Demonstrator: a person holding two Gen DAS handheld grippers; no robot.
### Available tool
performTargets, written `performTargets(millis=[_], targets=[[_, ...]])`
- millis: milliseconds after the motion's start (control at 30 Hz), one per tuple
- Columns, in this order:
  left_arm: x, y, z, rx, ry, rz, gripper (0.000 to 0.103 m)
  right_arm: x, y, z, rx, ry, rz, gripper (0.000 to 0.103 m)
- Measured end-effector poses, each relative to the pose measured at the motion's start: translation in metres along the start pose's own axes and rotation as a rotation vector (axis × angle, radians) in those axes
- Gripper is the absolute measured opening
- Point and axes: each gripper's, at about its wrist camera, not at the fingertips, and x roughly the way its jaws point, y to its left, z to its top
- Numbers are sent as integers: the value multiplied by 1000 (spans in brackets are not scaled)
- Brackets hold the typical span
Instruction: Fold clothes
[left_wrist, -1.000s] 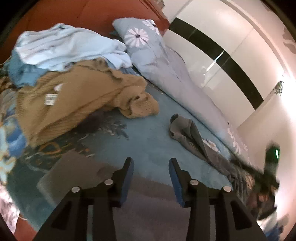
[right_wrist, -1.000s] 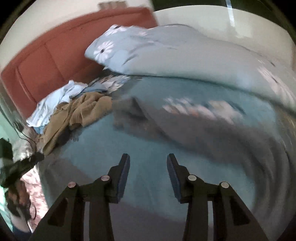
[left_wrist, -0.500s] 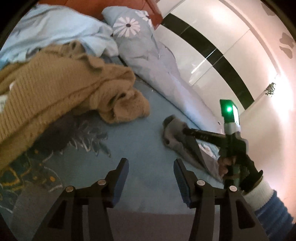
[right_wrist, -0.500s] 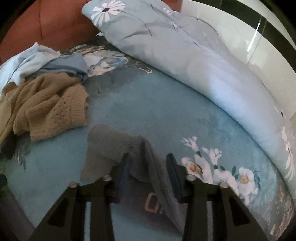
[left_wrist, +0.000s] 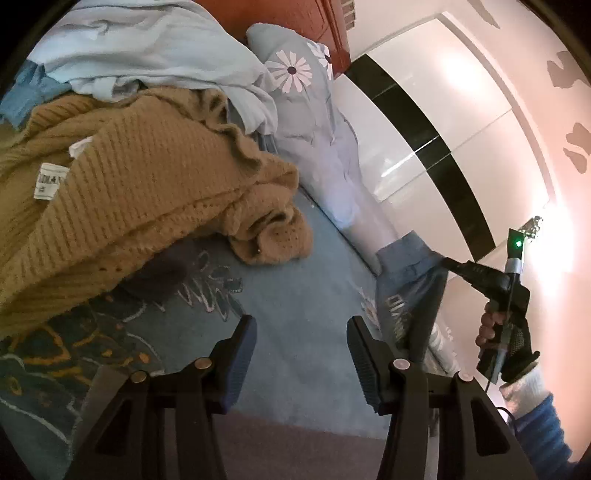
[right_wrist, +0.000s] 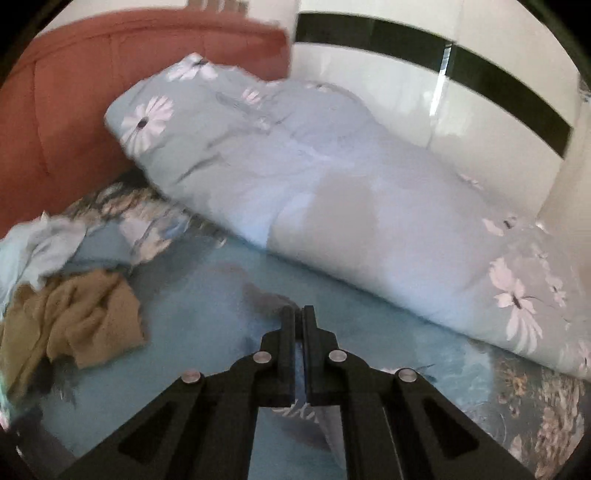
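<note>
A grey garment with pale lettering (left_wrist: 406, 295) hangs off the bed, pinched at its top edge by my right gripper (left_wrist: 448, 264). In the right wrist view my right gripper (right_wrist: 299, 314) is shut on that grey cloth (right_wrist: 295, 410), which drapes below the jaws. My left gripper (left_wrist: 301, 354) is open and empty, low over the blue floral bedsheet (left_wrist: 295, 295), left of the hanging garment. A pile of clothes lies at the left: a tan knit sweater (left_wrist: 129, 192) under a pale blue garment (left_wrist: 147, 48).
A long flowered duvet roll (right_wrist: 332, 192) lies along the far side of the bed by the white wardrobe (left_wrist: 424, 122). The red headboard (right_wrist: 66, 92) is behind. A folded grey piece (left_wrist: 295, 454) lies under my left gripper.
My right gripper has shut on the grey garment and lifted it off the sheet. My left gripper has moved closer to the sweater pile and stays open.
</note>
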Motion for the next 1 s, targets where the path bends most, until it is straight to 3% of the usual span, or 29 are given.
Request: performTargets(millis=[100, 167, 733, 833, 933, 1000], targets=[[1, 4, 4, -6, -3, 2, 56, -17, -13, 9, 112, -85, -62, 3], [2, 5, 5, -8, -4, 0, 57, -27, -3, 4, 119, -108, 4, 3], [7, 5, 3, -3, 11, 24, 57, 11, 180, -126, -60, 129, 523, 3], [10, 6, 2, -3, 21, 30, 57, 1, 197, -135, -181, 99, 480, 3], [16, 3, 1, -1, 45, -1, 58, -13, 184, -138, -205, 83, 481, 3], [26, -1, 3, 1, 77, -34, 64, -29, 154, -140, -191, 54, 441, 3]])
